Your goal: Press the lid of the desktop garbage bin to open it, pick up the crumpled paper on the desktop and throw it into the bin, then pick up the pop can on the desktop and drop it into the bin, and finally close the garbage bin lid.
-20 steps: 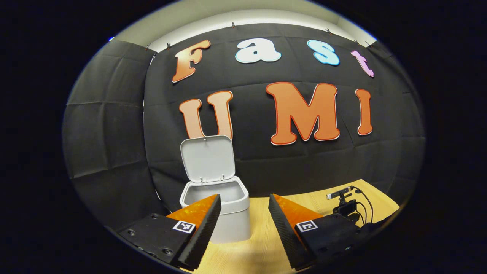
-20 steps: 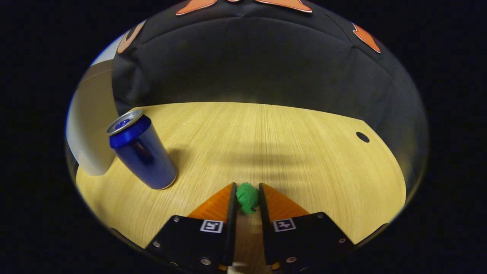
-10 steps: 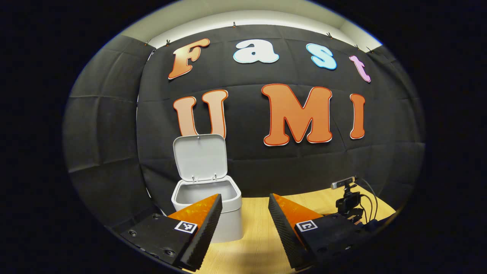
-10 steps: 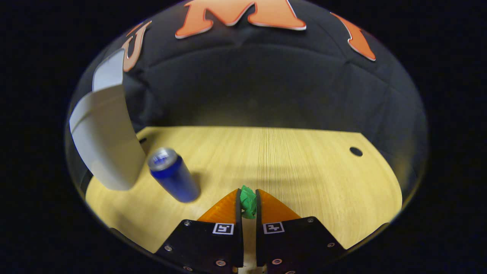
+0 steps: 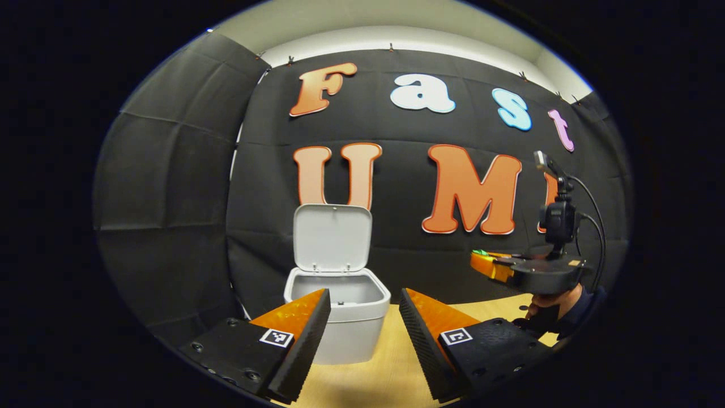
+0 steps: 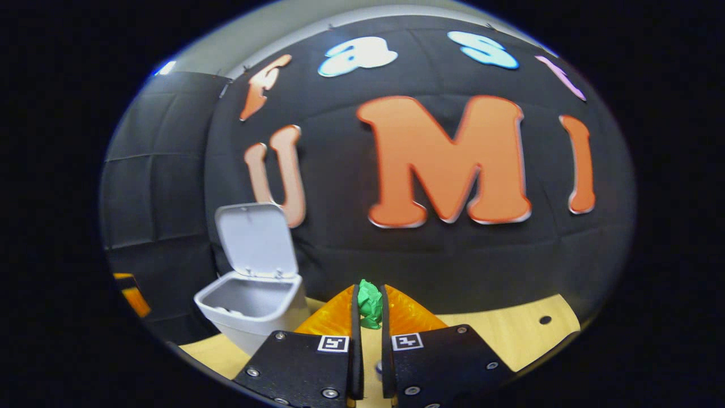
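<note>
Right gripper view has the right gripper (image 6: 367,306) up off the counter (image 6: 510,334) with its fingers pinched tight on the green paper (image 6: 370,303), bin (image 6: 249,306) off to its left with the lid (image 6: 256,238) standing open. So opening's done and the paper's grabbed, just not dropped in yet. Left gripper (image 5: 362,317) hangs in front of the bin, fingers wide, holding nothing. Can and lid closing look like what's left.

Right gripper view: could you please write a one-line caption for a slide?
Right tool shut on the green crumpled paper, lifted above the desktop near the open bin.
</note>
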`<state>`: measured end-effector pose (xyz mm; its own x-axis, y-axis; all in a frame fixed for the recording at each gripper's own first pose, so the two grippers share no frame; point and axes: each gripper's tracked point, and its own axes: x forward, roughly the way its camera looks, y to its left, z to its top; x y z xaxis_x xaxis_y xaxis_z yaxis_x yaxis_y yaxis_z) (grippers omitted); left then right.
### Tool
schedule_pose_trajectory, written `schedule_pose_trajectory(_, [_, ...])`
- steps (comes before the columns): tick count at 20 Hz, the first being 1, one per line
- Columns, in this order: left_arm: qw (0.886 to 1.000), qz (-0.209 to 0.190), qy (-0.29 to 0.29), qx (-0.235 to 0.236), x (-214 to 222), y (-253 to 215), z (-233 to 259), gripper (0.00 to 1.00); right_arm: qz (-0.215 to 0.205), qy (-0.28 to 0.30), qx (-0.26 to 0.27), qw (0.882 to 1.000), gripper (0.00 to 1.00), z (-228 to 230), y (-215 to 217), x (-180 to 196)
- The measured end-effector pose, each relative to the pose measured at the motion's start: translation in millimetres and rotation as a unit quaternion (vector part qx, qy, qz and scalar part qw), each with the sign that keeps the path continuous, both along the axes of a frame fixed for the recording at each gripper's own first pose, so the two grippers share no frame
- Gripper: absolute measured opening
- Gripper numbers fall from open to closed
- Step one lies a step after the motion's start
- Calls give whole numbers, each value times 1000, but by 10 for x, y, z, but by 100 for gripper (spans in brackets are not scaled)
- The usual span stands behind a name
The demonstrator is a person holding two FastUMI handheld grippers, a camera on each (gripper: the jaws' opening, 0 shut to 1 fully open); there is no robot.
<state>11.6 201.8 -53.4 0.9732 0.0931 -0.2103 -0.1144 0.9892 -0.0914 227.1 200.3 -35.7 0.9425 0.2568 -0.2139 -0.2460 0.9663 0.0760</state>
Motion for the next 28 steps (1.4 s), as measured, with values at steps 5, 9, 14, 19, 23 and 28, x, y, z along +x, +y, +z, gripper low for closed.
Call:
schedule_pose_trajectory(5, [999,48,5,-16,-214,627,-137,79,85,43,-17,995,13,-458,1545,190])
schedule_pose_trajectory(9, [997,79,16,-14,-361,1079,-286,78,82,83,-11,993,15,-880,1904,301])
schedule_pose_trajectory(14, [996,85,33,-19,-222,1233,-485,91,80,69,-13,994,65,-1004,1952,320])
schedule_pose_trajectory(19, [999,40,17,-20,46,861,-542,93,73,2,-45,996,95,-785,1507,90])
schedule_pose_trajectory(23, [999,-17,26,11,255,233,-794,93,33,-7,-60,998,95,-702,649,-239])
schedule_pose_trajectory(28, [989,-142,28,17,441,-1138,-1210,94,-47,13,-96,994,95,-767,-635,-741])
